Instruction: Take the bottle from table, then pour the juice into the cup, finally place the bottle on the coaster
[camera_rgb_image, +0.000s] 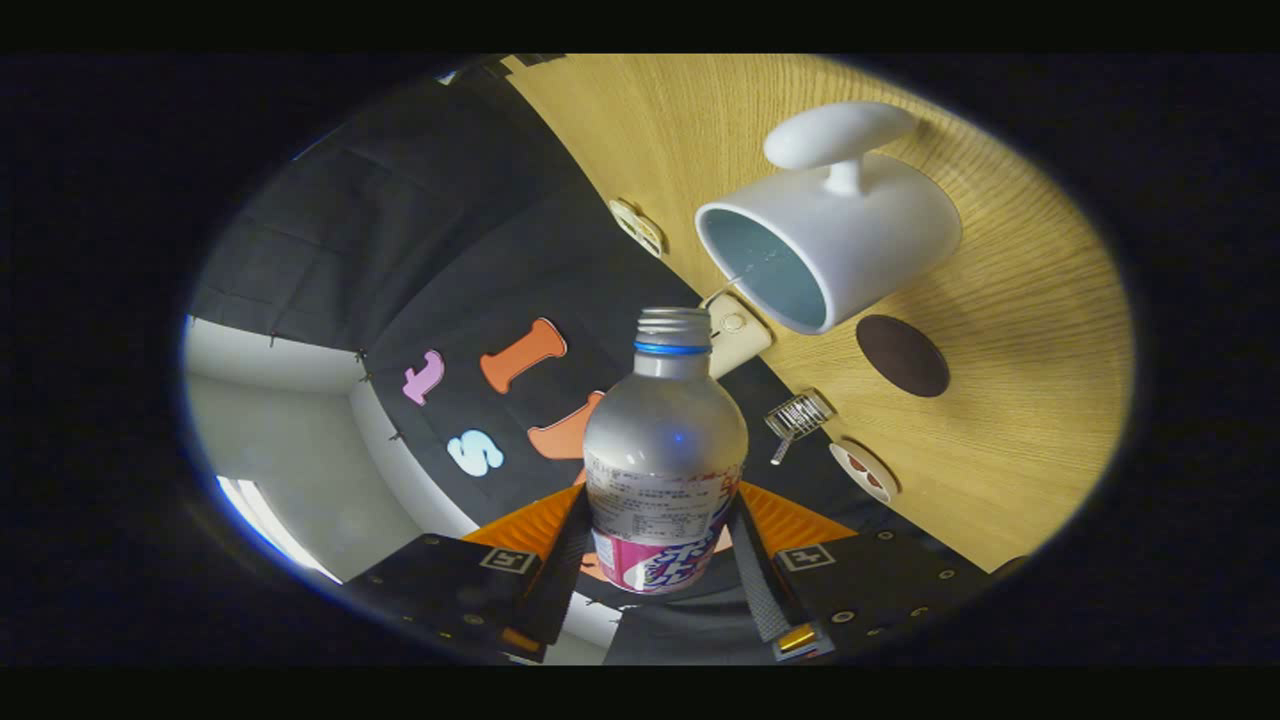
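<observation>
My gripper (660, 545) is shut on a silver bottle (665, 450) with a pink and white label; both fingers press on its lower body. The bottle's open threaded neck (674, 330) points ahead and sits just short of the white cup's rim. The white cup (830, 235) with a large handle stands on the wooden table (1020, 400), its opening facing the bottle's mouth. The whole view is rolled, so the bottle is tilted toward the cup. A round dark brown coaster (903, 355) lies on the table right beside the cup.
Along the table's edge near the booth wall lie a beige clip-like object (738, 335), a small wire whisk (797, 417), a round white and red item (864, 470) and a pale oval piece (637, 226). Beyond the table are a light wall and floor.
</observation>
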